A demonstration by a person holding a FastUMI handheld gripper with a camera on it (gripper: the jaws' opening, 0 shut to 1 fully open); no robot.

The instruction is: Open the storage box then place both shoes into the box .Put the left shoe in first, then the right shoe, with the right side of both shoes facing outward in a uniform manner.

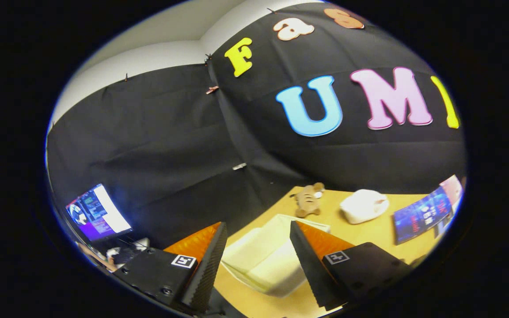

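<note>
With the gripper fingers held apart and empty above the cream-white rectangular storage box, the opening step is judged in hand; descent onto its lid is required next.

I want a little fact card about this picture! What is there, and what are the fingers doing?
gripper: open, holding nothing, fingers apart above the table
storage box: white, open, seen between the fingers
table: light wood
plush toy: brown, beyond the box
white shoe: beyond the box, beside the plush toy
book: dark cover, near the white shoe
monitor: lit, off the table
</note>
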